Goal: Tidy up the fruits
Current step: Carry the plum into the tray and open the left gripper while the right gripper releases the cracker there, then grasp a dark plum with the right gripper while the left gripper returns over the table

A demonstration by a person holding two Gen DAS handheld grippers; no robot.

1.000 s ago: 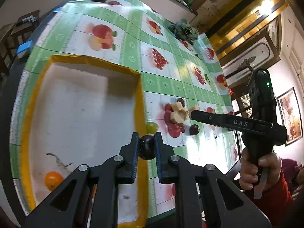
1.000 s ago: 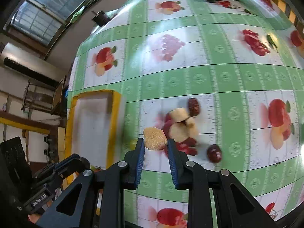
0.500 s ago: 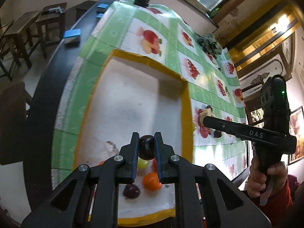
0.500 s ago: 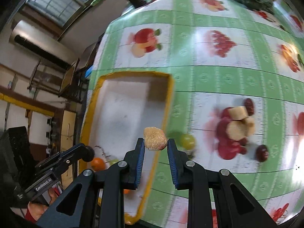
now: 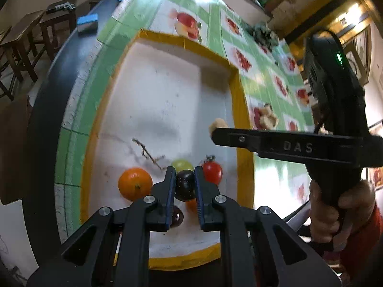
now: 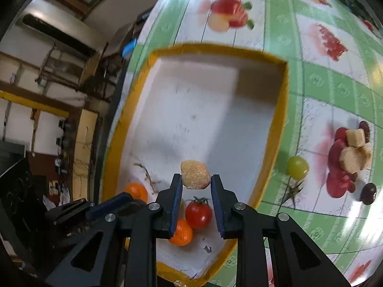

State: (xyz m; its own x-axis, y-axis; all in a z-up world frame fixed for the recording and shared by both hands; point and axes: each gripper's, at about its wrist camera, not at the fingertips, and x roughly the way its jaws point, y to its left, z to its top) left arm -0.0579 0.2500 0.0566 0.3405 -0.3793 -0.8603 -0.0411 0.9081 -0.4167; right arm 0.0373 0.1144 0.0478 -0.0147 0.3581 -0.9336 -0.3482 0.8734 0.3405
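Note:
My left gripper [image 5: 183, 183] is shut on a dark grape [image 5: 184, 187] above the near end of the white tray with a yellow rim [image 5: 239, 100]. In the tray lie an orange [image 5: 135, 183], a green grape [image 5: 182, 165], a red tomato [image 5: 211, 172] and another dark grape [image 5: 176, 216]. My right gripper [image 6: 195, 186] is shut on a tan fruit chunk [image 6: 195, 174] above the tray [image 6: 278, 119], over the tomato [image 6: 198, 214] and oranges [image 6: 182, 235]. On the tablecloth lie a green grape [image 6: 297, 167], tan chunks [image 6: 354, 153] and a dark grape [image 6: 368, 193].
The table has a green and white fruit-print cloth [image 6: 318, 81]. A twig [image 5: 148, 154] lies in the tray. Wooden stools [image 5: 21, 43] stand beyond the table's left edge. A blue block [image 5: 87, 22] sits on the dark table rim. A dark green bundle [image 5: 263, 33] lies far back.
Both grippers moved from above the tablecloth to over the tray, each still holding its fruit. The fruits lying in the tray's near end came into view.

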